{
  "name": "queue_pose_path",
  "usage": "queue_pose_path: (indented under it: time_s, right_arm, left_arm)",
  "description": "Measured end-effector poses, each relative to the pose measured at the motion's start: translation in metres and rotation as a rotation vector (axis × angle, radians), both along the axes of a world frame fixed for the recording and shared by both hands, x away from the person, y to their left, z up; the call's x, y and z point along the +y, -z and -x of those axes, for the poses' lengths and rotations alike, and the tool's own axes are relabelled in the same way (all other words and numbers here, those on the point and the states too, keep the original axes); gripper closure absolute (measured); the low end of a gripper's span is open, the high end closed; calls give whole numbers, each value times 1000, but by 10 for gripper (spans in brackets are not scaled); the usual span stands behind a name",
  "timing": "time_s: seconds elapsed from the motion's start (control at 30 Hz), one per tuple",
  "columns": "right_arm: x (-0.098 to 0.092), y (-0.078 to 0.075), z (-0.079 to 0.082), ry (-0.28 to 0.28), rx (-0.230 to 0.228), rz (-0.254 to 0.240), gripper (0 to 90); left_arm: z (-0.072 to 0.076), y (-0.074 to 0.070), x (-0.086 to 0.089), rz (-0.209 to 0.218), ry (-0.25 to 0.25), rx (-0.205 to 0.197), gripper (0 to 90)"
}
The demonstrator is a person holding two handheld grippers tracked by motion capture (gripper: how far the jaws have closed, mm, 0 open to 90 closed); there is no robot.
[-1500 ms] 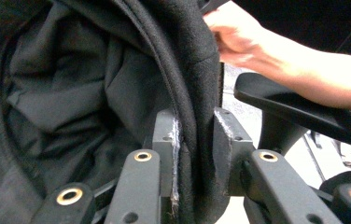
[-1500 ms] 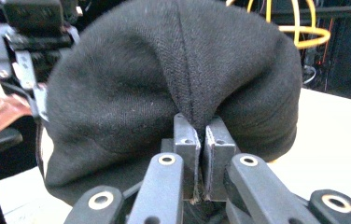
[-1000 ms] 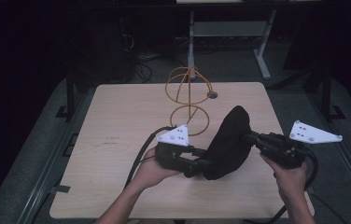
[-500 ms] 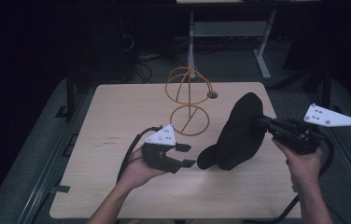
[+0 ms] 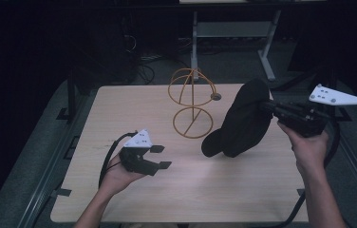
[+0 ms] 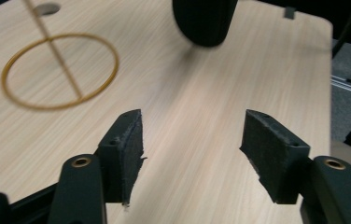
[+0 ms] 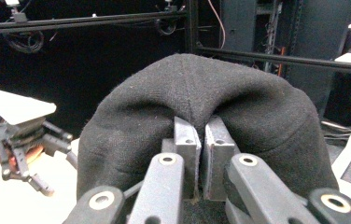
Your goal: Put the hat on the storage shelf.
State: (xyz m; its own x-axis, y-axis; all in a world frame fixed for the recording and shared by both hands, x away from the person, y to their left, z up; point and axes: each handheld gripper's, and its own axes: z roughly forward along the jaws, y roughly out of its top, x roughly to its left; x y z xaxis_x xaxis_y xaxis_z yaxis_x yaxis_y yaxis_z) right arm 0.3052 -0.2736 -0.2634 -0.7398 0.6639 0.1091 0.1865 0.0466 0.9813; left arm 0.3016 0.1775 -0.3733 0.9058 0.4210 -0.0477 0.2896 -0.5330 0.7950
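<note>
A black cap (image 5: 240, 121) hangs over the right half of the wooden table (image 5: 119, 109), its brim (image 6: 205, 21) pointing down. My right gripper (image 5: 267, 107) is shut on the cap's fabric; in the right gripper view its jaws (image 7: 200, 135) pinch a fold of the cap (image 7: 201, 88). My left gripper (image 5: 160, 157) is low over the table's left front, well apart from the cap. Its jaws have just been opening and stand open (image 6: 192, 135) with nothing between them. An orange wire hat stand (image 5: 193, 102) is upright at the table's middle back.
The stand's base ring (image 6: 59, 70) lies on the table ahead and left of my left gripper. A metal frame leg (image 5: 194, 33) rises behind the table. Dark floor and rails surround the table. My left gripper (image 7: 24, 154) appears at the left of the right gripper view.
My left gripper has let go of the cap, opened, and pulled back left and down toward the table. My right gripper has lifted the cap and carried it to the right.
</note>
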Motion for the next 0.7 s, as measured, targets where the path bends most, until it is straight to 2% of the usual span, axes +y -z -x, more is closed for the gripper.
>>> queue_pose_path:
  time_s: [0.07, 0.13, 0.17, 0.33, 0.37, 0.53, 0.7]
  right_arm:
    - [2, -9, -6, 6, -7, 5, 864]
    - [3, -12, -9, 6, -10, 7, 863]
    - [5, -20, -15, 9, -14, 17, 864]
    - [10, -30, -25, 14, -12, 29, 863]
    - [13, -36, -31, 16, -9, 40, 863]
    - [21, -45, -42, 13, -4, 59, 863]
    - [38, -60, -61, 13, -6, 96, 862]
  left_arm:
    - [0, 7, 11, 3, -34, 8, 354]
    - [0, 10, 15, 1, -42, 7, 343]
    - [0, 15, 22, -9, -59, 8, 342]
    - [-3, 27, 37, -33, -107, 8, 314]
    - [-5, 32, 42, -44, -132, 6, 307]
    - [-6, 37, 49, -42, -153, 7, 304]
    - [-7, 40, 52, -48, -160, -11, 296]
